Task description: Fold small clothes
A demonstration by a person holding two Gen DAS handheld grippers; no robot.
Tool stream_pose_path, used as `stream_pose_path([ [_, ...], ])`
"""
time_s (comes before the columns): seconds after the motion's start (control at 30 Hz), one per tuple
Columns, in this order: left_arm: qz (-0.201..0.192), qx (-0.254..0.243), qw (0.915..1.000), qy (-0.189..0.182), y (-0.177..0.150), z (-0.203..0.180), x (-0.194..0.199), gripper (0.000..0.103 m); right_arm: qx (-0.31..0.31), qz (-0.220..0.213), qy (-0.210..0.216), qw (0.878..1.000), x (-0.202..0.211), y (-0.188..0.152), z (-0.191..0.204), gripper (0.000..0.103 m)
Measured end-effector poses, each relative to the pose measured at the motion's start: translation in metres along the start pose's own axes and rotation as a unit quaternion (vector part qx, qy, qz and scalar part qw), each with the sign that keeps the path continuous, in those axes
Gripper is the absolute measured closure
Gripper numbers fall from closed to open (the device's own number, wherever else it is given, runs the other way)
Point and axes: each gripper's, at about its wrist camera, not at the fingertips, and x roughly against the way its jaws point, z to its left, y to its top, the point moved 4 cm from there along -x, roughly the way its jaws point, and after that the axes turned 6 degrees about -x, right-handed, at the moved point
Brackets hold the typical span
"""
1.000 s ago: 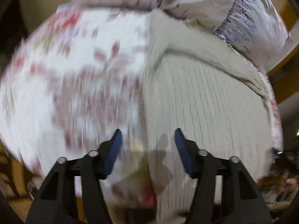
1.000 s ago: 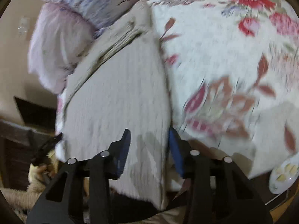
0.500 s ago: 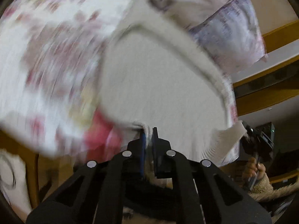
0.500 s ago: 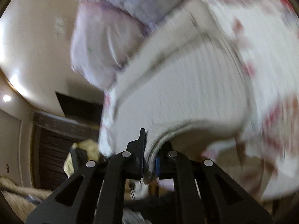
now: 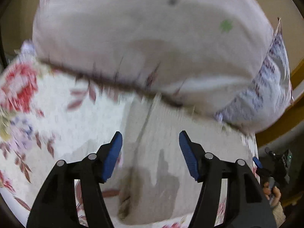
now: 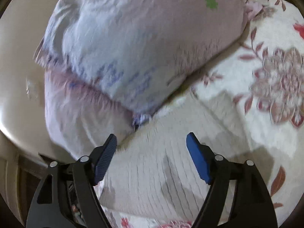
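Hovering above the bed, the left gripper (image 5: 151, 148) has its jaws spread wide with nothing between them, the blue pads (image 5: 112, 155) standing clear of the fabric below. Under it lies the cream ribbed garment (image 5: 161, 142), spread flat on the floral bedspread (image 5: 57, 117), with a lengthwise fold line or seam running away from the camera; the gripper's shadow falls across the cloth's near part. The near edge of the garment ends just short of the bottom of the view, with bedspread showing beyond it. At the lower right of this view, a hand (image 5: 273, 191) holds a dark device past the edge of the bed.

The right gripper (image 6: 152, 152) likewise has its jaws wide apart and empty, poised over the same cream ribbed garment (image 6: 161, 161), whose ribs fan outward in that view. The floral bedspread (image 6: 266, 98) stretches off to the right.

Farther back, the garment's far end reaches to the foot of a large pale pink pillow (image 5: 152, 43) with a small green flower mark; whether the two touch cannot be told through the blur. A white pillow with blue print (image 6: 117, 57) lies against it, and behind both rises a cream headboard or wall (image 6: 17, 76).
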Motion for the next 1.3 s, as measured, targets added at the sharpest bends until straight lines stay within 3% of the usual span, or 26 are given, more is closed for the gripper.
stream_pose_path([
  [0.1,0.047,0.012,0.9985,-0.024,-0.021,0.017,-0.019,0.056,-0.011,0.026,-0.021,0.999,-0.004,-0.018,-0.02,0.024],
  [0.2,0.071,0.043,0.9951,-0.054,-0.029,0.021,-0.042,0.06,-0.026,0.023,-0.012,0.999,0.002,-0.023,-0.033,0.024],
  [0.27,0.06,0.05,0.995,-0.062,-0.03,0.019,-0.047,0.063,-0.026,0.023,-0.006,0.999,0.004,-0.025,-0.033,0.024],
  [0.33,0.064,0.087,0.9898,-0.093,-0.032,0.021,-0.054,0.086,-0.023,0.028,0.001,0.999,0.007,-0.026,-0.032,0.024],
  [0.43,0.047,0.105,0.9873,-0.11,-0.028,0.008,-0.048,0.089,-0.018,0.031,0.004,0.999,0.019,-0.025,-0.038,0.024],
  [0.53,0.018,0.107,0.9769,-0.184,-0.016,-0.035,-0.027,0.09,-0.014,0.017,-0.004,1.0,0.038,-0.021,-0.047,0.024],
  [0.67,0.02,0.067,0.9509,-0.301,-0.002,-0.151,-0.032,0.09,0.004,-0.011,-0.024,1.0,0.069,-0.011,-0.056,0.024],
  [0.7,0.036,0.066,0.9349,-0.347,-0.002,-0.194,-0.048,0.09,0.006,-0.016,-0.029,0.999,0.074,-0.009,-0.058,0.024],
  [0.77,0.061,0.072,0.916,-0.39,-0.005,-0.242,-0.073,0.088,0.004,-0.026,-0.039,0.999,0.084,-0.004,-0.064,0.024],
  [0.8,0.092,0.08,0.9008,-0.417,-0.01,-0.272,-0.096,0.084,0.001,-0.032,-0.043,0.999,0.088,0.001,-0.068,0.024],
  [0.87,0.142,0.103,0.8808,-0.44,-0.021,-0.301,-0.125,0.082,-0.011,-0.031,-0.047,0.998,0.09,0.009,-0.074,0.024],
  [0.9,0.147,0.129,0.8684,-0.456,-0.026,-0.303,-0.129,0.082,-0.019,-0.029,-0.045,0.998,0.09,0.013,-0.076,0.024],
  [0.97,0.113,0.124,0.8832,-0.438,-0.024,-0.289,-0.118,0.068,-0.038,-0.02,-0.034,0.999,0.089,0.02,-0.081,0.017],
  [1.0,0.083,0.093,0.9174,-0.378,-0.019,-0.268,-0.107,0.047,-0.057,-0.009,-0.024,0.998,0.085,0.025,-0.086,0.013],
  [1.03,0.066,0.069,0.9427,-0.32,-0.017,-0.25,-0.1,0.037,-0.071,0.004,-0.017,0.997,0.08,0.028,-0.09,0.008],
  [1.07,0.058,0.044,0.9608,-0.268,-0.015,-0.232,-0.095,0.037,-0.082,0.021,-0.012,0.996,0.072,0.031,-0.092,0.008],
  [1.13,0.072,0.009,0.9783,-0.194,-0.021,-0.209,-0.096,0.036,-0.092,0.056,-0.01,0.994,0.054,0.034,-0.094,0.008],
  [1.17,0.085,0.002,0.9811,-0.174,-0.025,-0.201,-0.097,0.035,-0.094,0.076,-0.016,0.993,0.043,0.034,-0.094,0.008],
  [1.3,0.147,-0.028,0.9791,-0.137,-0.06,-0.199,-0.122,0.032,-0.067,0.139,-0.056,0.986,-0.001,0.029,-0.092,0.009],
])
